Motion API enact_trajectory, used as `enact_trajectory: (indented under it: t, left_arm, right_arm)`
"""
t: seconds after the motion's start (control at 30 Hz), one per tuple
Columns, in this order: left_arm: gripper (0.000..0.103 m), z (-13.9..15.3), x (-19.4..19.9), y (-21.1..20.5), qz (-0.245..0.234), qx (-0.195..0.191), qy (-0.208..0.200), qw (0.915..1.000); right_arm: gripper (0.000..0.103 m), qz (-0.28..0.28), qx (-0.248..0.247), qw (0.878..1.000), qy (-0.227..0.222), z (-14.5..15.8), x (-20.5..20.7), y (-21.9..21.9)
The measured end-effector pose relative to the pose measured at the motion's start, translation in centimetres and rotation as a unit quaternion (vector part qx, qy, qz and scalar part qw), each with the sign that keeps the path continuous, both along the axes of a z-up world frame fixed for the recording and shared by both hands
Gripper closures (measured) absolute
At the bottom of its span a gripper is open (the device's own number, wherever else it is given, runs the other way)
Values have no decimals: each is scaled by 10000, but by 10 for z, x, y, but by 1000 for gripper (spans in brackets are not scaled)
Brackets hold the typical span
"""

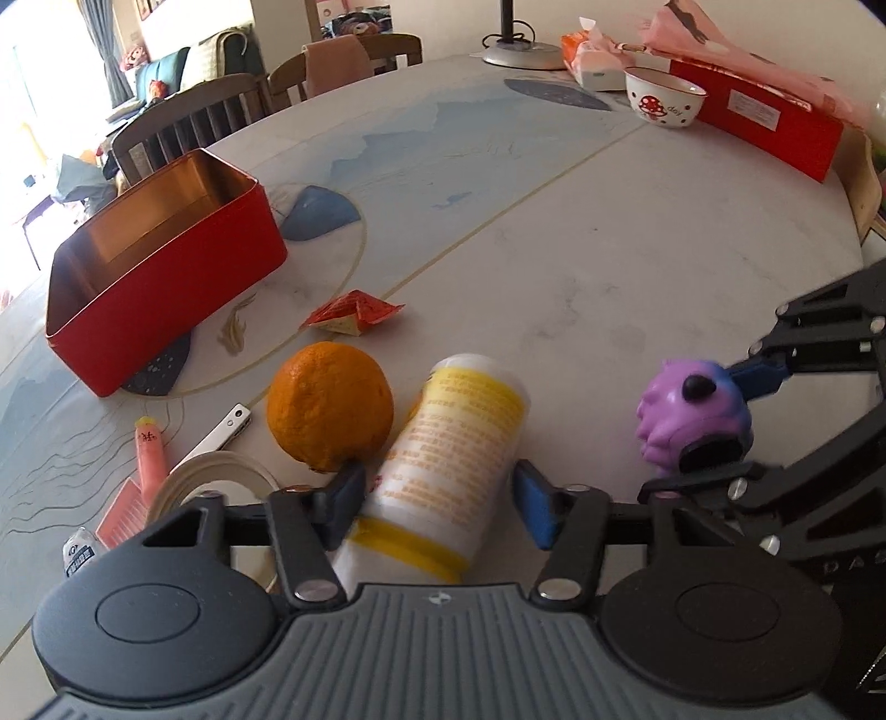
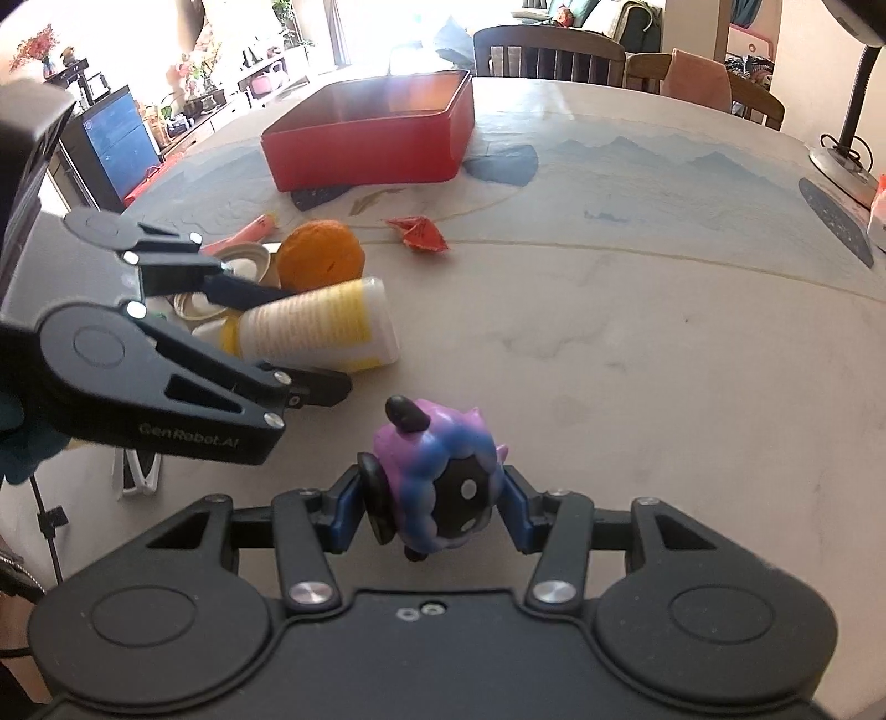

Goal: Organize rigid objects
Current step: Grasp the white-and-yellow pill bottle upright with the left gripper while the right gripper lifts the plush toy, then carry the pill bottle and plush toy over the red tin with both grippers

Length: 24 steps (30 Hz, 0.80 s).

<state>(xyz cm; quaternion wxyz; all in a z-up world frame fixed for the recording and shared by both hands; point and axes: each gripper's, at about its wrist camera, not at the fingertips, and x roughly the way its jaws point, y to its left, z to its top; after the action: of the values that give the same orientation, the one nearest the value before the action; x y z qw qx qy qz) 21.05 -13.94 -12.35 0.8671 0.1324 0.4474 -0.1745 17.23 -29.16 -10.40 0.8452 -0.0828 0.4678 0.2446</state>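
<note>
Pitched steeply down at the marbled counter (image 1: 581, 266), the left gripper (image 1: 437, 501) stamped "GenRobot.AI" straddles one white-and-yellow plastic bottle (image 1: 448, 459), its part-open jaws touching on one side only, beside one orange (image 1: 329, 407), while the right gripper (image 2: 434, 507), low centre, clamps one purple-blue toy figure (image 2: 437, 487), with one red metal tin (image 1: 160, 271) at upper left.

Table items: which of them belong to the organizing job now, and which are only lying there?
Part of the job:
- white and yellow bottle, between the left gripper jaws
- purple toy, held by the right gripper
- open red tin
- orange

Lying about:
- mushroom bowl
- lamp base
- red flat box
</note>
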Motion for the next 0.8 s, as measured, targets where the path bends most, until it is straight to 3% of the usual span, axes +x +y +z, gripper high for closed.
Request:
enact_trajectory:
  t: [0.33, 0.57, 0.8]
  left_arm:
    - [57, 10, -3, 26, 628, -763, 433, 9942]
    - [59, 35, -13, 56, 1175, -1252, 394, 9844]
    - [59, 60, -14, 91, 1639, -1435, 228, 9757]
  right_arm:
    - [54, 96, -106, 9996, -238, 26, 18, 11]
    - [54, 263, -80, 9990, -349, 46, 26, 27]
    - [54, 502, -159, 9969, -581, 72, 43, 52]
